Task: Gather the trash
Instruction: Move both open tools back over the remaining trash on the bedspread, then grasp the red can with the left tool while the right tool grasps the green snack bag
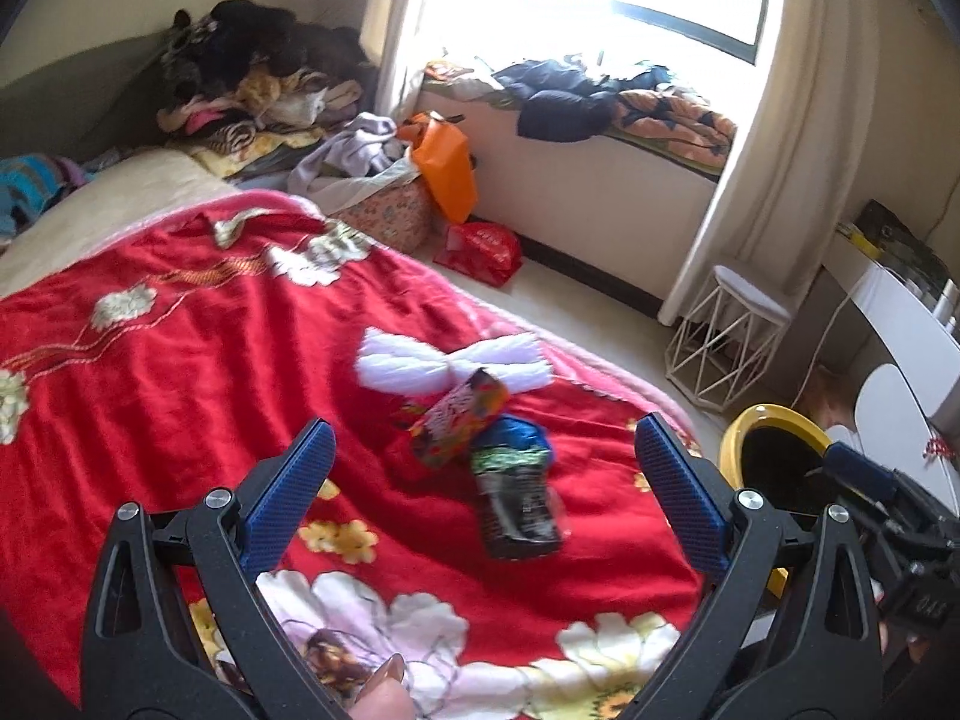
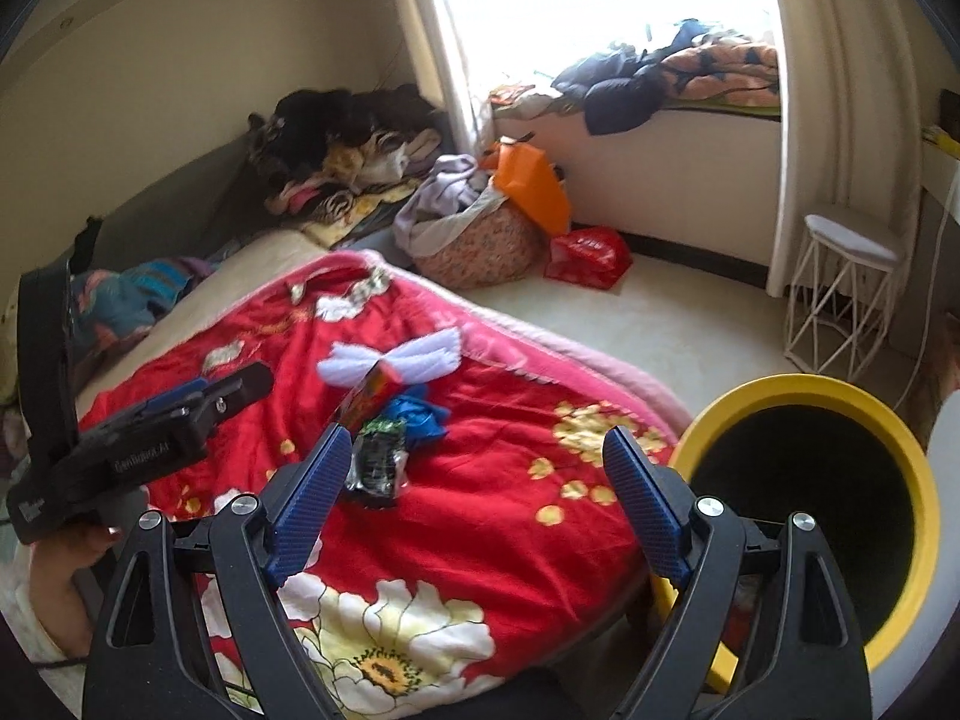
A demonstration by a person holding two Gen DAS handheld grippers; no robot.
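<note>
Trash lies on the red flowered blanket: a colourful snack packet, a crumpled blue wrapper, a dark green-topped wrapper and a white bow-shaped piece. My left gripper hovers open just short of the pile, nothing between its blue pads. In the right wrist view the same pile shows: dark wrapper, blue wrapper, snack packet. My right gripper is open and empty, to the right of the pile. The yellow bin stands by the bed's corner.
The left gripper's body is seen at the left of the right wrist view. On the floor stand a white wire stool, a red bag, an orange bag and a laundry basket. Clothes are piled at the bed's head.
</note>
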